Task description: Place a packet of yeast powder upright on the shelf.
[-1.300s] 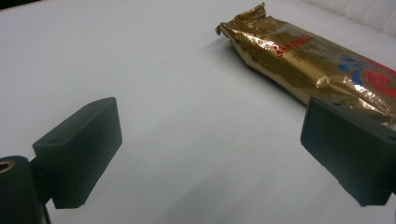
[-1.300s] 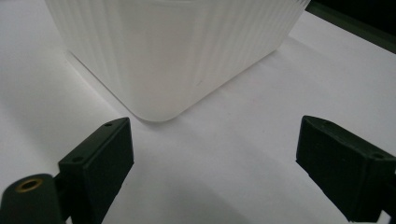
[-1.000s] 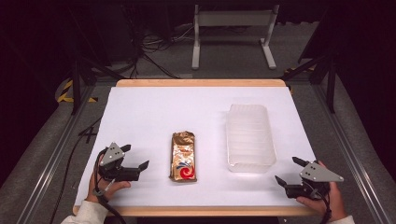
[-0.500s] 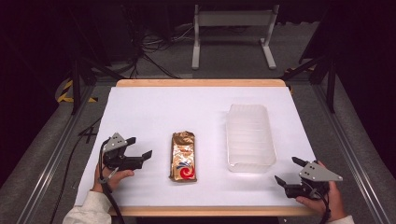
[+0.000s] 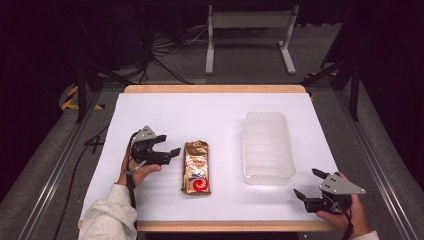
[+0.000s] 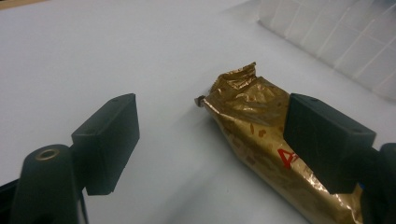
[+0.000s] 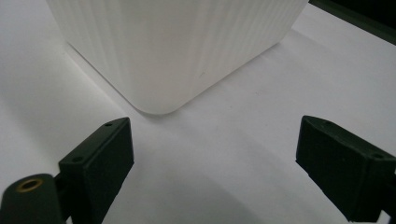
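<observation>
The left gripper [image 5: 169, 148] is sitting just beside the upper left edge of the gold foil packet [image 5: 196, 167], noticeably closer to it than a second ago, when the hand was resting nearer the table's near left corner. Its jaws are standing apart and have just been closing a little, with nothing between them in the left gripper view: one jaw is showing in front of the packet's [image 6: 261, 140] side, the other is hanging over bare white table [image 5: 200, 110], and the packet's crumpled top end is lying ahead of the gap. The packet itself is lying flat and lengthwise near the middle of the table, in the same spot as in the earlier frames, its red swirl mark toward the near end. The translucent plastic tub [image 5: 267, 146] is standing to the packet's right, well apart from it and unmoved. The right gripper [image 5: 311, 186] is resting at the near right corner where it was before, jaws wide apart and holding nothing, pointing at the tub's [image 7: 187, 51] near rounded corner without touching it.
</observation>
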`<action>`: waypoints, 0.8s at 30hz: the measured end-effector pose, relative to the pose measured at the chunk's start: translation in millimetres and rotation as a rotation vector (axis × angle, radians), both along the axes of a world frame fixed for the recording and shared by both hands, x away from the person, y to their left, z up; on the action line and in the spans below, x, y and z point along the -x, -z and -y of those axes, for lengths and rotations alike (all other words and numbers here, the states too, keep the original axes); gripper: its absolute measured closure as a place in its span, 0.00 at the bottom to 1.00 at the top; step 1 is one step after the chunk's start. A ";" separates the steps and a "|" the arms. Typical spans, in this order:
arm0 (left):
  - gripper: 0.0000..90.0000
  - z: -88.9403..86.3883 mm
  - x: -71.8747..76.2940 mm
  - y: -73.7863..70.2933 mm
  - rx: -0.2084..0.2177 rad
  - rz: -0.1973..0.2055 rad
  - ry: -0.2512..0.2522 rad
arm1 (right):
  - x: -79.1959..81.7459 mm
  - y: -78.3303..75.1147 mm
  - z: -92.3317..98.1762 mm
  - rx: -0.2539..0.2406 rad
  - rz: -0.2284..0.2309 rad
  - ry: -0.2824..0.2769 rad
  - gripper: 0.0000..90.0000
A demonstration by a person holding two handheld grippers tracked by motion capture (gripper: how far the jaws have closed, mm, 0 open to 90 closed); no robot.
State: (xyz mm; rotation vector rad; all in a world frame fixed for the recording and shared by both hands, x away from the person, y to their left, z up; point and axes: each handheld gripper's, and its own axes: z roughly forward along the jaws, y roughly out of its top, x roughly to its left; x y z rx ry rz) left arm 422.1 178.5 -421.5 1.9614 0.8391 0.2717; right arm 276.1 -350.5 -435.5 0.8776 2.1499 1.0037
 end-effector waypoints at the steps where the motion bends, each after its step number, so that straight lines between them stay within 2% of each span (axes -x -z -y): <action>1: 0.22 3.6 -2.9 0.9 0.012 -0.016 0.010 | 0.0 0.0 0.2 0.000 0.001 0.000 0.13; 3: 0.23 11.8 -10.3 1.7 0.015 -0.034 0.034 | 0.2 0.0 0.4 -0.001 0.000 0.001 0.13; 4: 0.22 17.0 -13.7 2.4 0.017 -0.053 0.036 | 0.3 -0.1 0.5 0.000 -0.001 -0.001 0.13; 5: 0.22 20.3 -15.8 3.1 0.016 -0.054 0.033 | 0.4 0.0 0.3 0.002 -0.002 -0.001 0.13; 7: 0.21 28.6 -20.6 5.5 -0.007 -0.079 0.040 | 0.6 0.2 0.0 0.002 -0.004 0.000 0.13; 11: 0.20 38.9 -28.7 9.0 -0.027 -0.131 0.008 | 0.6 0.5 0.5 0.003 -0.004 -0.001 0.13; 13: 0.21 41.8 -32.4 10.4 -0.025 -0.156 0.015 | 0.6 0.7 0.6 0.003 -0.005 -0.001 0.13; 16: 0.21 48.3 -36.8 15.2 -0.073 -0.181 0.000 | 1.0 0.9 0.3 0.007 -0.011 -0.001 0.13; 17: 0.21 52.3 -38.6 18.9 -0.097 -0.202 0.001 | 1.0 1.1 0.2 0.006 -0.010 -0.003 0.13; 18: 0.22 53.8 -39.4 20.6 -0.093 -0.220 0.005 | 0.8 1.3 0.5 0.009 -0.013 -0.004 0.13; 23: 0.24 55.4 -42.1 21.7 -0.077 -0.244 0.005 | 0.4 2.1 0.3 0.011 -0.017 -0.004 0.13; 24: 0.24 56.3 -43.7 22.4 -0.065 -0.268 0.015 | 0.1 2.3 0.1 0.011 -0.018 -0.005 0.13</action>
